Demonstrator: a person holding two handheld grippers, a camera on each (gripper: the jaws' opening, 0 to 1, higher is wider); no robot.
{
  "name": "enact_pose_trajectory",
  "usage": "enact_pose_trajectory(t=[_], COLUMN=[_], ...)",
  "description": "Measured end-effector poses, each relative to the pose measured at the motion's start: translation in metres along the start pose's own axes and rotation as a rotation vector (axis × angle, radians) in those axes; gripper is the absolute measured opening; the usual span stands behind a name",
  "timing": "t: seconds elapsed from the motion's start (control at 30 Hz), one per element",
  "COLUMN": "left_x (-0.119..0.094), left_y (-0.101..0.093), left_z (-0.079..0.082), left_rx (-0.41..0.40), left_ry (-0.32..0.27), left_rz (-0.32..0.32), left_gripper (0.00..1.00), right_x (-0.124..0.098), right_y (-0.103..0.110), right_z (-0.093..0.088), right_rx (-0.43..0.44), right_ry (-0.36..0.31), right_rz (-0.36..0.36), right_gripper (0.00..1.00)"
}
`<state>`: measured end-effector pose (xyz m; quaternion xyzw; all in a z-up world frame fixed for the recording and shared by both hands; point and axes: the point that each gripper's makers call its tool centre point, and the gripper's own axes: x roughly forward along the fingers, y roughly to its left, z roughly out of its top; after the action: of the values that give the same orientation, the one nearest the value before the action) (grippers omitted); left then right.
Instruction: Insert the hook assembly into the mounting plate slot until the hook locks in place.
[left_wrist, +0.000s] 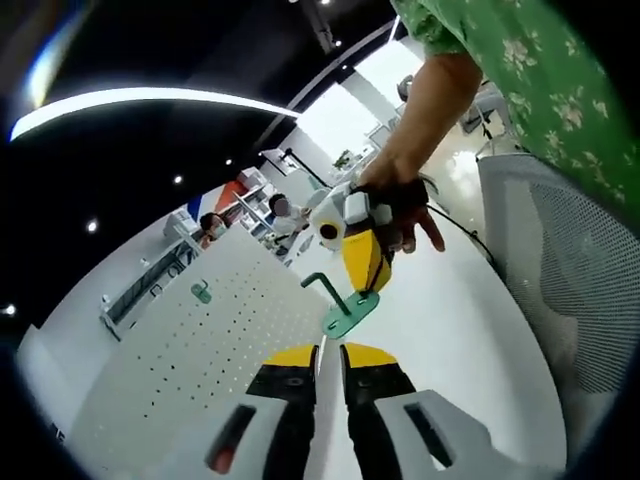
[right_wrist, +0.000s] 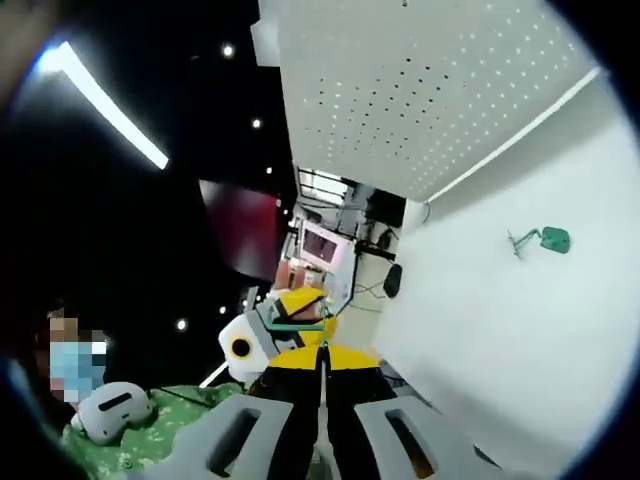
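Gripping green hook assembly (left_wrist: 345, 305), right gripper (left_wrist: 362, 268) above pegboard (left_wrist: 190, 340).

pegboard (left_wrist: 200, 340) face: open | obstacle: green hook (left_wrist: 202, 292) mounted | right: mesh chair (left_wrist: 580, 290)

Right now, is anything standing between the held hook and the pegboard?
Nothing visible does. The hook, in the right hand-held gripper, hangs beside the pegboard with open space between them.
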<state>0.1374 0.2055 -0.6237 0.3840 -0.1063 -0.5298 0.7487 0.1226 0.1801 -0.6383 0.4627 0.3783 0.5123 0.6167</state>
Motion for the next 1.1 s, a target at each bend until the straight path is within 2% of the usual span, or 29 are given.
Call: enact_pose_trajectory(t=[0.27,0.57,0.7,0.83,1.1], left_x=[0.005,0.005,0.005,0.006,0.005], left_y=[-0.006,-0.007,-0.01,-0.013,-0.011], left_z=[0.003,0.004,0.005,0.006,0.008], left_rx=[0.066,0.099,0.114,0.15,0.154], left_ry=[0.008,0.012,0.014,0.029,0.031], left_rz=[-0.013,-0.026,-0.041,-0.045,-0.048], left_gripper=[0.1,0.06,0.03,0.02,0.01], right_x=[0.005,0.005,0.003,0.002,0.0], right_y=[-0.001,0.0,0.005,0.004,0.001], right_z=[-0.003,-0.003,0.002,0.003,0.009], right_rx=[0.077,0.142,0.217,0.207,0.214], right_ry=[0.014,0.016,-0.008,-0.014,-0.051], right_rz=[0.004,0.014,0.047,0.038,0.03], right_gripper=[0.0,0.0,0.01,0.03,0.04])
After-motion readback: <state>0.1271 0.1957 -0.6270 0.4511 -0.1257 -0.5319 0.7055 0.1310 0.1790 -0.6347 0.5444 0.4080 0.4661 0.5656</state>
